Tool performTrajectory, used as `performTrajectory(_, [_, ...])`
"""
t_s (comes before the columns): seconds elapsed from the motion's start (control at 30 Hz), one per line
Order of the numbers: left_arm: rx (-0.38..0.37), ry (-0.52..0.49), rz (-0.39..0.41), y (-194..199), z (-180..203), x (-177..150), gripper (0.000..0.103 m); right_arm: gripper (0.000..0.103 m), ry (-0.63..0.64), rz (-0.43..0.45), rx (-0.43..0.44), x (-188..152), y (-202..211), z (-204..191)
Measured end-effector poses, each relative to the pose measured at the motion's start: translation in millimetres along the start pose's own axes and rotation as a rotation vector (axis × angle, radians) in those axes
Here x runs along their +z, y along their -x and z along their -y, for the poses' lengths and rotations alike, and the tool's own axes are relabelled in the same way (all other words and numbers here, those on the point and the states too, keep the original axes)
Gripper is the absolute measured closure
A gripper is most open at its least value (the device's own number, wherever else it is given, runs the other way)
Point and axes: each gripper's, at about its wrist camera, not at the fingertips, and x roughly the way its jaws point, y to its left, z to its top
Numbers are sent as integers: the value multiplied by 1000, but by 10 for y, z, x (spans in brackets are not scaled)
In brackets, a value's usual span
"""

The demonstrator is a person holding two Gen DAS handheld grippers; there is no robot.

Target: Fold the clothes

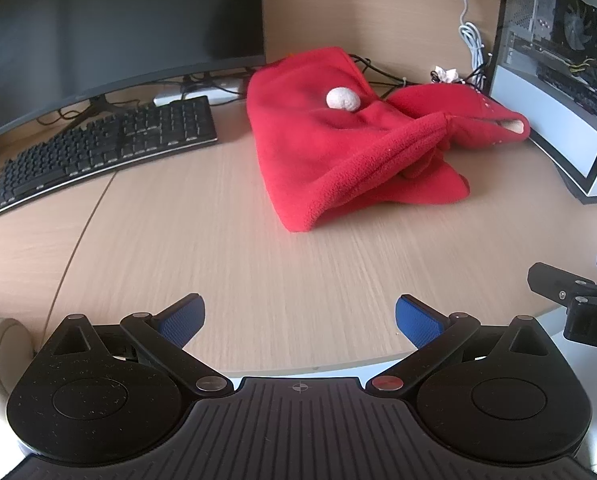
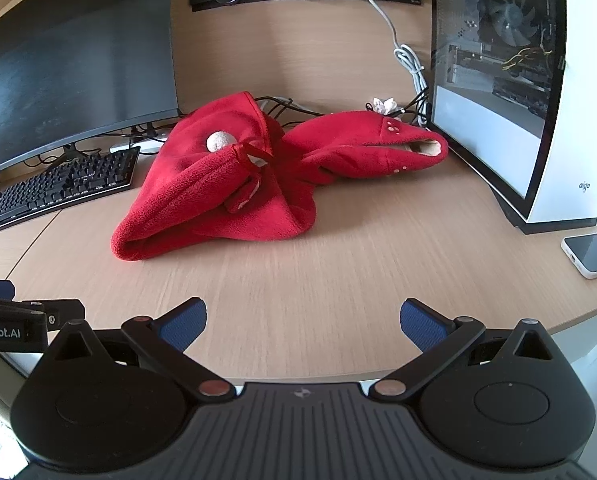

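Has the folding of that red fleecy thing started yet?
Barely, if at all. The red fleece garment lies bunched on the desk, one part flopped towards the computer case. Left gripper and right gripper are open, empty, short of it. All folding remains.

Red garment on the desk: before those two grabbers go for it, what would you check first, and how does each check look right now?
1. Left gripper open, holding nothing: ok.
2. Right gripper open, holding nothing: ok.
3. Red garment lying flat: not ok, it is bunched up.
4. Bare desk in front of the garment: ok.
5. Phone apart from the garment: ok.
6. Cables behind, free of the fabric: cannot tell.
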Motion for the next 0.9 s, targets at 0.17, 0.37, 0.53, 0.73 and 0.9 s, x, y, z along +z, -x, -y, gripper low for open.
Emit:
performTrajectory(0.17, [-1,-5,-5,-22,2,3,0,0,-5,-3,-2,-4,-10,13])
performTrajectory(0.37, [-2,-11,-13,-44,11,7,0,0,-10,-6,-4,-8,-23,28])
performTrajectory(0.53, [-3,-16,-19,-66,7,10,0,0,-14,-9,-6,-8,-35,37])
performTrajectory(0.73, [-3,-21,-27,-93,8,9,0,0,-18,-17,-11,0,-64,41])
performTrajectory(0.9, [8,-26,-30,-102,6,13,0,0,-19,-17,-11,5,-76,52])
